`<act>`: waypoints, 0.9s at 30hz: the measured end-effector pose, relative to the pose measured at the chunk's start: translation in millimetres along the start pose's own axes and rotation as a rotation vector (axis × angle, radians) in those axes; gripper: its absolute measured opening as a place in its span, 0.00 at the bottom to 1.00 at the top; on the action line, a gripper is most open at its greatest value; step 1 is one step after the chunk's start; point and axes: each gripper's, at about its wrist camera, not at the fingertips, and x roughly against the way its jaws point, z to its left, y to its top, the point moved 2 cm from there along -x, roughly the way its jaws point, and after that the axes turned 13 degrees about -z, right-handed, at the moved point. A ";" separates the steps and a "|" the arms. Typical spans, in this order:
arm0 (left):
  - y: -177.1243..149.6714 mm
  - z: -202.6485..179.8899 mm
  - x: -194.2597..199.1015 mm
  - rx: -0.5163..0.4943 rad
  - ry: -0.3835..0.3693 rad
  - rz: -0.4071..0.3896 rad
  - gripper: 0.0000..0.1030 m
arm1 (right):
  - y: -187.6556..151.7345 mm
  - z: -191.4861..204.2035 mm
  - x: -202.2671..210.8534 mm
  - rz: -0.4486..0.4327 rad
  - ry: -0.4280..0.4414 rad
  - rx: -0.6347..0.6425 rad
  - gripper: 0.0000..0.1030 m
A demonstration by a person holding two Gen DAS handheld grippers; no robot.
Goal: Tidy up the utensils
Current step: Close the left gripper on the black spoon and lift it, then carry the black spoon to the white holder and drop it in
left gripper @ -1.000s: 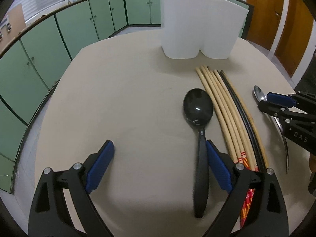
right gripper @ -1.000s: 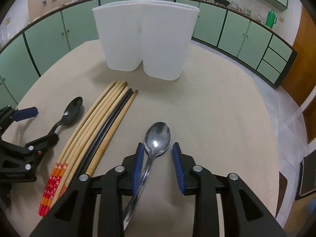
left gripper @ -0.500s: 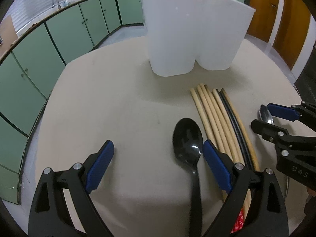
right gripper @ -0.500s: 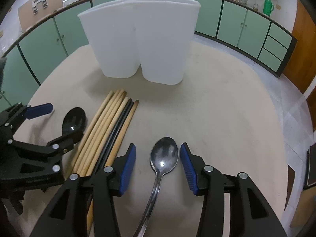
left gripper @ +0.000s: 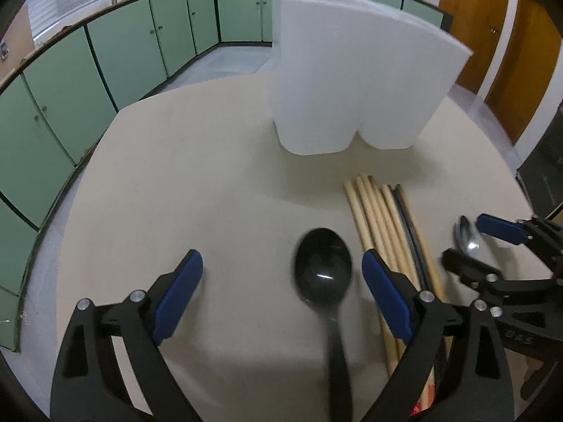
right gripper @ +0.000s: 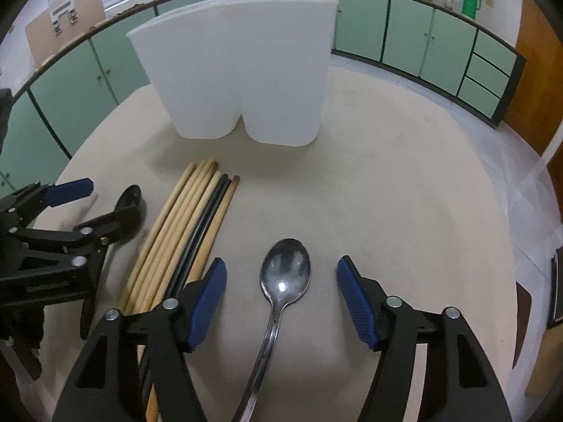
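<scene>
Early in the job, by the look of it: nothing yet in a grip, all utensils flat on the table (right gripper: 404,183). Right gripper (right gripper: 278,299) opening, pads clear on both sides of the steel spoon (right gripper: 285,274), bowl between them but untouched. Left gripper (left gripper: 281,292) spread wide around the black spoon (left gripper: 323,270), bowl nearer the right pad, no contact visible (some blur there). Chopsticks (right gripper: 190,225) in a bundle between the two spoons, tips towards the holder (right gripper: 242,70).

Next, probably: settle each pair of pads over a spoon's neck or handle, close, lift, carry to the holder. Thin, flat handles on a hard top, so a low, square approach needed; the left pad of the right gripper just beside the chopsticks, so a risk of nudging them.

Holder: white, two-lobed, upright at the far side, well apart from the utensils. Inside hidden by tall walls from both views; contents impossible to tell.
</scene>
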 end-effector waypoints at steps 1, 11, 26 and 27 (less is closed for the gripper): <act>0.3 0.8 -3.6 0.004 -0.001 0.012 0.87 | 2.2 -0.1 -1.3 0.002 0.000 -0.006 0.59; 1.6 -9.4 -4.0 -0.015 -0.048 0.007 0.41 | 7.7 1.3 -6.5 0.024 -0.001 0.003 0.28; 17.0 -18.5 95.7 -0.004 -0.094 -0.433 0.33 | 33.6 -15.1 68.7 -0.352 0.159 -0.038 0.27; 20.7 -16.6 96.7 -0.008 -0.091 -0.451 0.33 | 33.4 -7.2 71.4 -0.367 0.166 -0.040 0.27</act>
